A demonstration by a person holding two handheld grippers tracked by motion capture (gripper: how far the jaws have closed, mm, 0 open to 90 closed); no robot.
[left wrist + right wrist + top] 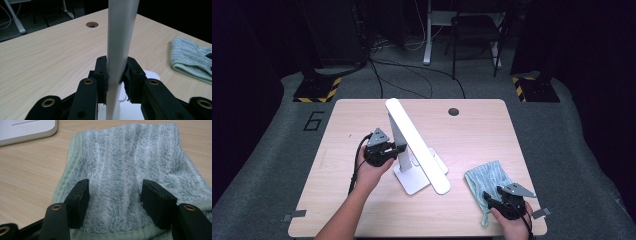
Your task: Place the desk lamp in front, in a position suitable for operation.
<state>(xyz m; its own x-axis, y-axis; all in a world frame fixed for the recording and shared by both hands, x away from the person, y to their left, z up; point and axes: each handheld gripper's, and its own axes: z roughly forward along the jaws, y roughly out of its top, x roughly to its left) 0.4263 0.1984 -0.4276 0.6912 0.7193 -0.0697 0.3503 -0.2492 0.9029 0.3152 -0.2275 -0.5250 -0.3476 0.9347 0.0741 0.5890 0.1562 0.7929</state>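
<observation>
Left arm: I am reaching my left arm up from the bottom edge of the table (362,210), slanting toward the middle, and my hand (371,172) is wrapping around the back of the left gripper (399,149).

Left gripper: It is pointing sideways at the lamp (414,145) and is squeezing the lamp's white stem. In the left gripper view, the two black pads (102,75) are pressing on both sides of the stem (120,45), low down, just above the base.

Lamp: It is standing near the middle of the table. Its flat white base (412,180) is sitting on the wood, and its long white head is slanting from the far side down toward me.

Right arm: I am keeping my right hand (512,222) low at the near right corner of the table, holding the right gripper (488,196) so it is pointing away from me.

Right gripper: Its jaws are standing wide apart, and the pads (80,202) are resting down on the near end of the cloth (130,170) with the fluffy part between them. They are not pinching it.

Cloth: The pale green cloth (487,177) is lying flat on the table, to the right of the lamp base and apart from it.

Table hole: A small round hole (453,111) is sitting near the far edge.
</observation>
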